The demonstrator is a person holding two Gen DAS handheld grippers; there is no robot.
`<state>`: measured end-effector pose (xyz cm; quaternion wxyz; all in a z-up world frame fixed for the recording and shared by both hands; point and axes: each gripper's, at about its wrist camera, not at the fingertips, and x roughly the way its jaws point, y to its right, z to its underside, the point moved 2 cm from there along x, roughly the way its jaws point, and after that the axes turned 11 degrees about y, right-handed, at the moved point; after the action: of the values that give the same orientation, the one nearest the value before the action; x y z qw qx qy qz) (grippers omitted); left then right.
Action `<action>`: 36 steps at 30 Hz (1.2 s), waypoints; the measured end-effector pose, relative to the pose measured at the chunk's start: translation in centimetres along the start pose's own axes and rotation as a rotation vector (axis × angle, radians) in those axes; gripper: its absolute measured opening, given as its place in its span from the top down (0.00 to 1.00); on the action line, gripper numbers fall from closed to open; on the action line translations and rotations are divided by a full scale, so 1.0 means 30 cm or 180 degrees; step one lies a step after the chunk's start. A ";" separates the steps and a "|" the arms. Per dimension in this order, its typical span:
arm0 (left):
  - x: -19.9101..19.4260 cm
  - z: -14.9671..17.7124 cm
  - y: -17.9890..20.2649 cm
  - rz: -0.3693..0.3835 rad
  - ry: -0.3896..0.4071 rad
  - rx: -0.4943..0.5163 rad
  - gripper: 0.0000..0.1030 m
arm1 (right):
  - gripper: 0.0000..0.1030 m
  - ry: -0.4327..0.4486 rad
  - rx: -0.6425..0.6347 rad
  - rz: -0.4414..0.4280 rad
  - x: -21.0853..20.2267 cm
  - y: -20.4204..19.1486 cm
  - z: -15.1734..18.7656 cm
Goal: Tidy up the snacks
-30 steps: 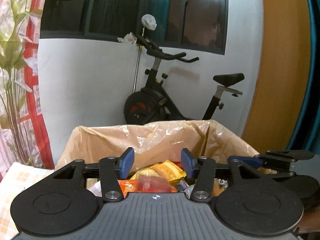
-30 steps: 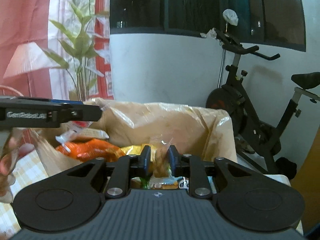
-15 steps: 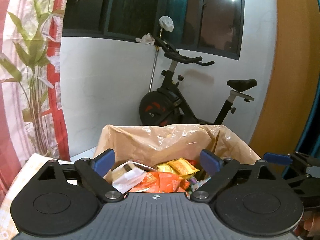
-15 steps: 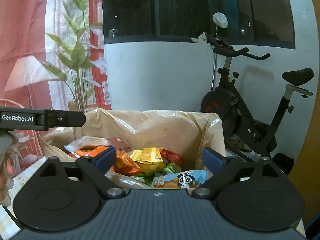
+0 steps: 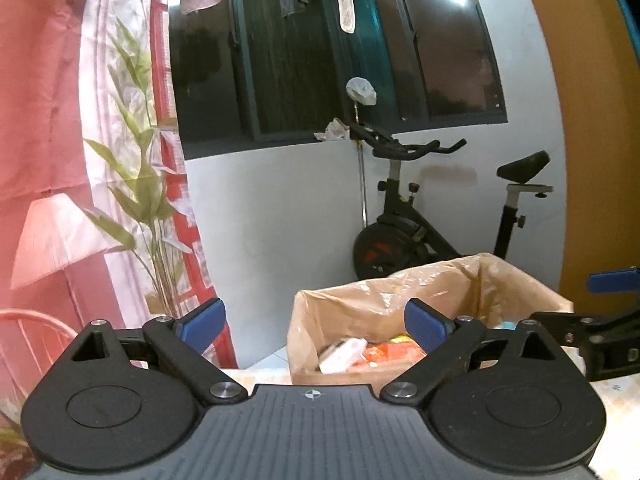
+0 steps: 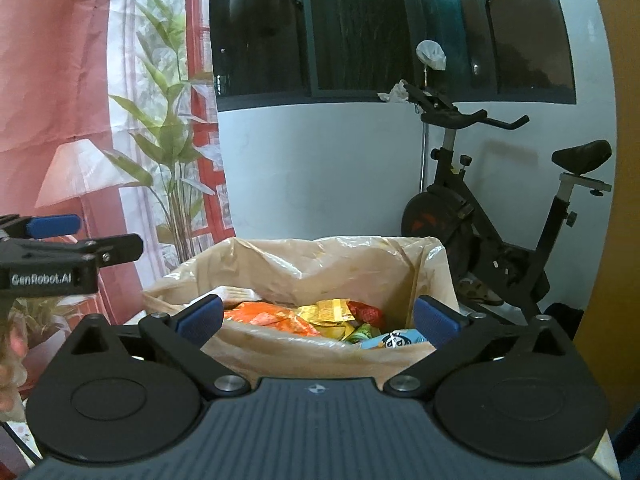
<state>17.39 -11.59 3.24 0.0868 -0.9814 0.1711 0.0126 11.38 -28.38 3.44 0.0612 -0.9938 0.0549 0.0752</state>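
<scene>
Off to the right in the left wrist view now, and lower: the cardboard box lined with crinkled tan plastic (image 5: pixel 308 332), standing on the pale checked counter (image 5: pixel 618 394). Filled the middle of that view a second ago, so reads as a pull back and to the left by the left gripper (image 5: pixel 312 324). Spread wide now, blue pads far apart, nothing between them; half closed over the box a second ago.

Seen from the right wrist, still close up to the near rim of the same box (image 6: pixel 300 264). Spread wide as well for the right gripper (image 6: pixel 318 319), and empty, where a second ago pinched a clear-wrapped snack just above the box. No longer between the pads, so judged dropped in among the rest.

Inside the box, heaped and touching: a crumpled orange foil packet (image 6: pixel 272 318), a yellow foil packet (image 6: pixel 328 310) beside it, a small red packet (image 6: pixel 366 312) behind, and a light blue pack with a panda face (image 6: pixel 394 340) against the near wall. Also a white packet (image 5: pixel 342 354) at the left end, blurred.

Means one more snack stowed, most likely, and both grippers free for the next. No loose snack in sight on the counter in either view, so cannot tell how much is left.
</scene>
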 end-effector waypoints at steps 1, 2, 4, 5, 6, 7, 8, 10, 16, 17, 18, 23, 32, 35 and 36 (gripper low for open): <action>-0.021 -0.006 -0.006 0.0033 0.0003 -0.0046 0.05 | 0.00 0.0004 0.0009 0.0010 -0.017 -0.008 -0.002; -0.048 -0.011 -0.011 0.0062 0.0013 -0.0090 0.05 | 0.00 0.0009 0.0011 0.0019 -0.036 -0.018 -0.004; -0.087 -0.023 -0.016 0.0081 0.0027 -0.0144 0.05 | 0.00 0.0040 0.0000 0.0043 -0.073 -0.035 -0.008; -0.112 -0.029 -0.018 0.0067 0.0031 -0.0155 0.05 | 0.00 0.0062 -0.0004 0.0052 -0.093 -0.043 -0.010; -0.136 -0.031 -0.021 0.0050 0.0041 -0.0160 0.05 | 0.00 0.0082 -0.0004 0.0062 -0.117 -0.051 -0.011; -0.163 -0.036 -0.024 0.0038 0.0057 -0.0165 0.05 | 0.00 0.0091 0.0002 0.0069 -0.137 -0.058 -0.012; -0.185 -0.037 -0.027 0.0034 0.0065 -0.0171 0.05 | 0.00 0.0096 0.0012 0.0072 -0.153 -0.064 -0.013; -0.236 -0.038 -0.035 0.0022 0.0068 -0.0187 0.05 | 0.00 0.0113 0.0031 0.0057 -0.193 -0.082 -0.014; -0.350 -0.045 -0.059 -0.0058 0.0047 -0.0254 0.05 | 0.00 0.0142 0.0028 -0.0005 -0.282 -0.137 -0.010; -0.368 -0.046 -0.066 -0.0080 0.0041 -0.0276 0.05 | 0.00 0.0149 0.0028 -0.0025 -0.295 -0.146 -0.010; -0.383 -0.047 -0.071 -0.0100 0.0037 -0.0296 0.05 | 0.00 0.0154 0.0030 -0.0044 -0.307 -0.152 -0.010; -0.460 -0.059 -0.098 -0.0223 0.0071 -0.0334 0.05 | 0.00 0.0217 0.0034 -0.0126 -0.376 -0.187 -0.012; -0.523 -0.071 -0.118 -0.0315 0.0124 -0.0346 0.05 | 0.00 0.0271 0.0007 -0.0168 -0.428 -0.224 -0.017; -0.523 -0.064 -0.128 -0.0358 0.0088 -0.0382 0.05 | 0.00 0.0269 0.0011 -0.0183 -0.427 -0.229 -0.013; -0.523 -0.061 -0.131 -0.0366 0.0075 -0.0392 0.05 | 0.00 0.0266 0.0008 -0.0185 -0.428 -0.234 -0.012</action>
<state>3.94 -3.05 6.55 0.0248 -0.9931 0.1143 0.0065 -0.35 -20.24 6.59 0.0622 -0.9971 0.0286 0.0317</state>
